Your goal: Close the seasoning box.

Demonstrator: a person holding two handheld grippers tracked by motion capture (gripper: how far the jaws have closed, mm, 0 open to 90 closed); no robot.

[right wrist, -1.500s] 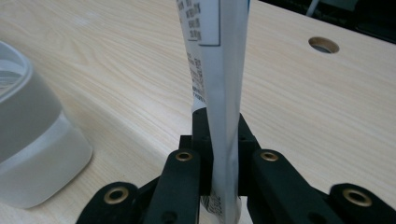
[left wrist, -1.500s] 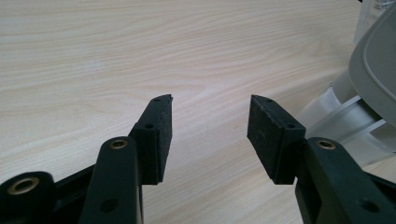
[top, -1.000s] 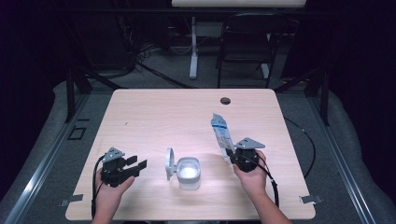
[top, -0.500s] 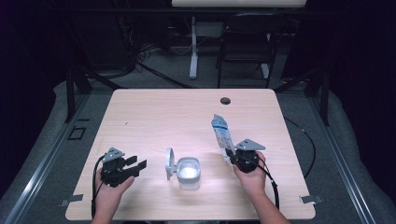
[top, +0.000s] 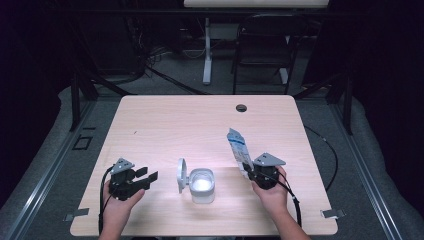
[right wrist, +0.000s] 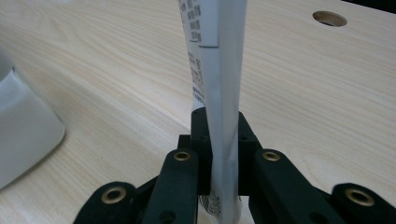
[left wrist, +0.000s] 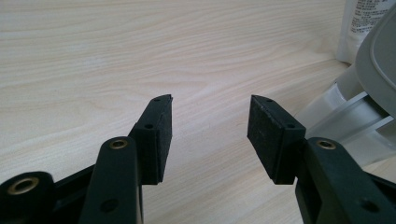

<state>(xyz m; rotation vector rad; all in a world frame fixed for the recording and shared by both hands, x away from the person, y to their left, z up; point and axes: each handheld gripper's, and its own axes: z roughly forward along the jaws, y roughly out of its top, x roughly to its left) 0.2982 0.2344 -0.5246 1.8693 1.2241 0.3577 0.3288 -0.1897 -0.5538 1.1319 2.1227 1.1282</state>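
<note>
Right claw [right wrist: 217, 154] clamped on upright pouch [right wrist: 215, 60], left claw [left wrist: 209, 135] apart (holding nothing), near container [top: 202, 185]

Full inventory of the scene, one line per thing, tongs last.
Table: 1, light wood, centre; round cable hole near far edge.
Container: 1, white, open, near edge centre; hinged lid raised at its left.
Pouch: 1, white and blue, printed, flat, gripped at its lower end.
Chair: 1, dark, beyond table.
Left tongs: black, open, left of container.
Right tongs: black, clamped on pouch.
</note>
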